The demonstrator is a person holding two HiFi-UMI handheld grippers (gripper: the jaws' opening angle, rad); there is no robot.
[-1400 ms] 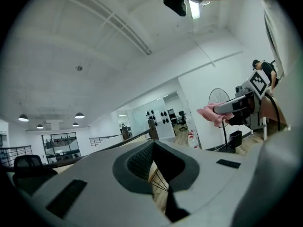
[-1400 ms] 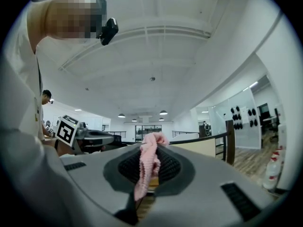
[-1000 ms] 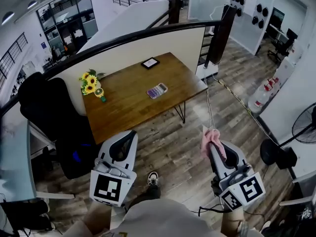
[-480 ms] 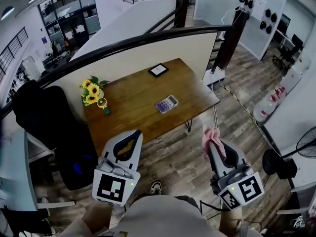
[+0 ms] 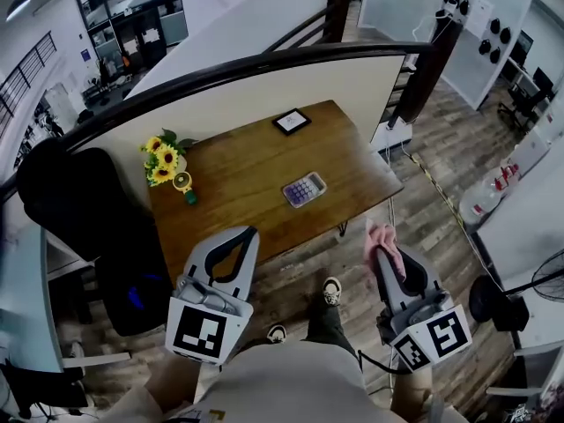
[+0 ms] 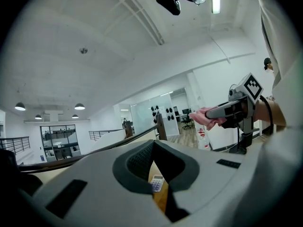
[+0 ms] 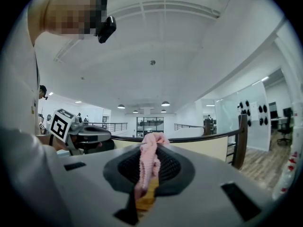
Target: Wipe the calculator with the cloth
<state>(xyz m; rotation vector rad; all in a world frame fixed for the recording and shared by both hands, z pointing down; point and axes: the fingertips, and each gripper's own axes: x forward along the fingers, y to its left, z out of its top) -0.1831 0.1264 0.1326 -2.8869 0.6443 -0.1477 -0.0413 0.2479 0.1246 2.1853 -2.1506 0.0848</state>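
My right gripper (image 7: 148, 170) has its jaws closed on the pink cloth (image 7: 150, 156), which stands up between the dark ribbed pads (image 7: 127, 167) in a crumpled fold. Through the gap under the cloth I see a sliver of brown wood (image 7: 146, 198). Off to my left is the left gripper (image 7: 94, 136) with its marker cube (image 7: 60, 123). Beyond, a black handrail (image 7: 199, 136) tops a cream partition (image 7: 208, 150) and meets a dark post (image 7: 242, 141). A head-mounted camera (image 7: 105, 28) shows at top left.
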